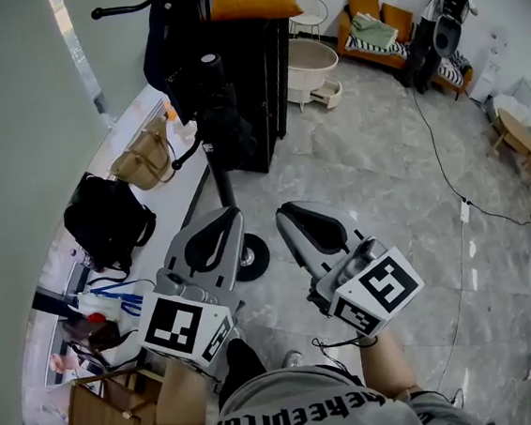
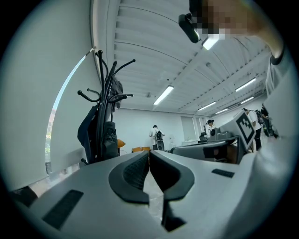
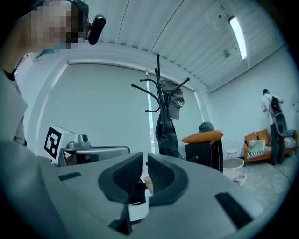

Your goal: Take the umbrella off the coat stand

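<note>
Head view: grey marble floor point(image 1: 386, 194), coat stand point(image 1: 221, 178), orange sofa point(image 1: 373, 27) far off.

The umbrella point(image 1: 223, 117) is black, folded shut into 1 thick roll, and hangs upright against the coat stand point(image 2: 103, 93), close along its pole point(image 1: 221, 178). A curved handle point(image 1: 187, 157) sticks out near its lower end. The stand is black and upright, with curved hooks on top and 1 round base point(image 1: 253, 255) on the grey floor point(image 1: 387, 203).

Grey tiled floor point(image 1: 376, 186): coat stand's round base point(image 1: 252, 255), black cabinet point(image 1: 257, 85), white tub point(image 1: 309, 64), orange sofa point(image 1: 373, 24) by far wall.
</note>
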The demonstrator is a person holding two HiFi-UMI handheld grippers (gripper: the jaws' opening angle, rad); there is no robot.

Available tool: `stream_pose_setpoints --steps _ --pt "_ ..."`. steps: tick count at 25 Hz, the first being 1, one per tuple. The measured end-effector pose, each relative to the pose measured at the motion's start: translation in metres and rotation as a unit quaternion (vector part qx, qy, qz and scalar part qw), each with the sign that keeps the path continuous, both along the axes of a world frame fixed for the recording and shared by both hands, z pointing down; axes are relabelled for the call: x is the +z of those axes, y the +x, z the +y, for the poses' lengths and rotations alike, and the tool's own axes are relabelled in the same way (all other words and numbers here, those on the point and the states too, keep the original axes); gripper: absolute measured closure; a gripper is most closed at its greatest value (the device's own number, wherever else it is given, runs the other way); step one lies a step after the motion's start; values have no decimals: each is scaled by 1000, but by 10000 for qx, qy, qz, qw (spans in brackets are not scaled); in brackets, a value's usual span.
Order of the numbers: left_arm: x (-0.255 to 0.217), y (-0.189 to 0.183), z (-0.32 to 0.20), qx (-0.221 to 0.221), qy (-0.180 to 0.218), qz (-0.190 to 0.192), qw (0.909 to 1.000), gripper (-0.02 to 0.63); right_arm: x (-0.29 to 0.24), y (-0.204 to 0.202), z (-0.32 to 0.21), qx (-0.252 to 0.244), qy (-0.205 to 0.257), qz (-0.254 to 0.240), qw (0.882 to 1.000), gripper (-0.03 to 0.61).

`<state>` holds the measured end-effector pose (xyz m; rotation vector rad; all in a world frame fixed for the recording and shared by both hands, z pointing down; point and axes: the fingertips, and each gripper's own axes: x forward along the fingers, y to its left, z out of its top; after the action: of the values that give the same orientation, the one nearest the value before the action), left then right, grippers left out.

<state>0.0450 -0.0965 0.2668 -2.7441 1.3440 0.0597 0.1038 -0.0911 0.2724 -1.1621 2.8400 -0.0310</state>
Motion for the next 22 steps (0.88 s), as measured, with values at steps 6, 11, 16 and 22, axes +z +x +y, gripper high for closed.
stream_pose_setpoints --steps 6,11,16,22 --pt "-3 -12 -21 155 -9 -7 9999 597 -3 -11 -20 176 -14 -22 9998 545" --pt "1 -26 -37 209 -44 1 9998 597 1 -27 -34 219 -30 57 9997 528" --pt "2 -36 -50 301 -26 14 9995 597 1 -36 -48 331 -35 49 9994 526" --pt "4 -51 -67 380 -24 33 9993 597 4 -51 -63 429 -24 84 9990 515"
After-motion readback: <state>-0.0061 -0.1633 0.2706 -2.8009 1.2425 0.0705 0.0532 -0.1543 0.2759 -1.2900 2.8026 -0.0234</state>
